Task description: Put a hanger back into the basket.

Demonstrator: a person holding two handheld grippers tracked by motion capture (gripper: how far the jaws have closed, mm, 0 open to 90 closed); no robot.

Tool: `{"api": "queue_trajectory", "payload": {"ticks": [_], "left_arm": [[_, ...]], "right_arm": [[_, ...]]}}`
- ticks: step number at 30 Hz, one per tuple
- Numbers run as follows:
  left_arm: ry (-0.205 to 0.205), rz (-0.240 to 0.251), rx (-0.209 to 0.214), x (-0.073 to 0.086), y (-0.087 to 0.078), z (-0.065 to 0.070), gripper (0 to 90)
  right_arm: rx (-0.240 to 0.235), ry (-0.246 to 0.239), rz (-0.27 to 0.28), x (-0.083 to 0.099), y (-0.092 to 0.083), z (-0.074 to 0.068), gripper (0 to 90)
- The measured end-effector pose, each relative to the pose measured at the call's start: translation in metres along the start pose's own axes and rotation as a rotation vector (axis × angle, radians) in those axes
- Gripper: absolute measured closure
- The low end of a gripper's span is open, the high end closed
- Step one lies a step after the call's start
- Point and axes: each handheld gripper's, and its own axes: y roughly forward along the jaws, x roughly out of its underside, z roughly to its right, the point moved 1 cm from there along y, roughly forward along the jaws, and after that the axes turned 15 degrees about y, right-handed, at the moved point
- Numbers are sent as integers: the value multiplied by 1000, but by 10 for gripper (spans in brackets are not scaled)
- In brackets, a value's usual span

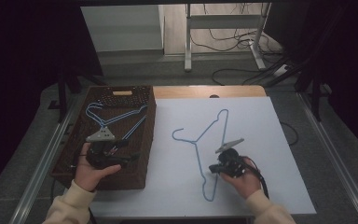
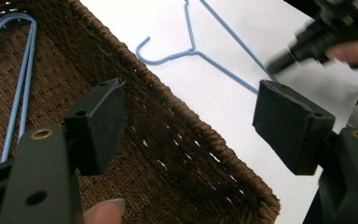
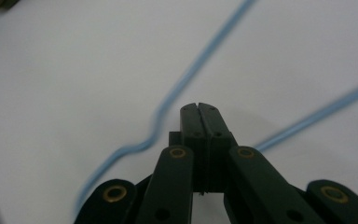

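From the high view, one blue wire hanger [image 1: 204,149] lies flat on the white sheet [image 1: 261,140] of the tabletop, apart from the woven basket [image 1: 142,135] where more hangers [image 1: 114,119] rest, so moving hangers looks partly done; the right gripper [image 1: 214,169] sits low by the loose hanger's lower end. In the left gripper view, the left gripper [image 2: 189,123] hangs over the basket rim, jaws wide apart and empty. In the right gripper view, its jaws are pressed together, gripping nothing, the hanger's wire passing beside them
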Motion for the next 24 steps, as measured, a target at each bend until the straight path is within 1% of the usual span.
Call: {"api": "queue_trajectory", "payload": {"ticks": [2,4,6,10,12,15,18,20,22,24], "left_arm": [[4,0,1,-1,0,1,254],[7,-1,2,-1,1,1,254],[9,-2,4,-1,1,1,254],[7,-5,4,0,2,1,254],[4,-4,3,1,1,0,254],[5,-2,2,1,0,0,254],[6,-1,2,1,-1,0,254],[6,-3,3,2,0,1,254],[6,-5,4,1,1,1,254],[8,-6,5,1,1,2,254]], "right_arm": [[33,23,24,-16,1,15,900],[70,48,45,-32,7,29,900],[86,80,70,-48,13,41,900],[137,104,112,-74,24,56,900],[159,117,120,-83,30,62,900],[177,144,117,-88,35,71,900],[199,147,93,-87,39,77,900],[190,160,95,-86,37,80,899],[212,155,90,-85,35,82,900],[226,166,88,-83,32,84,900]]}}
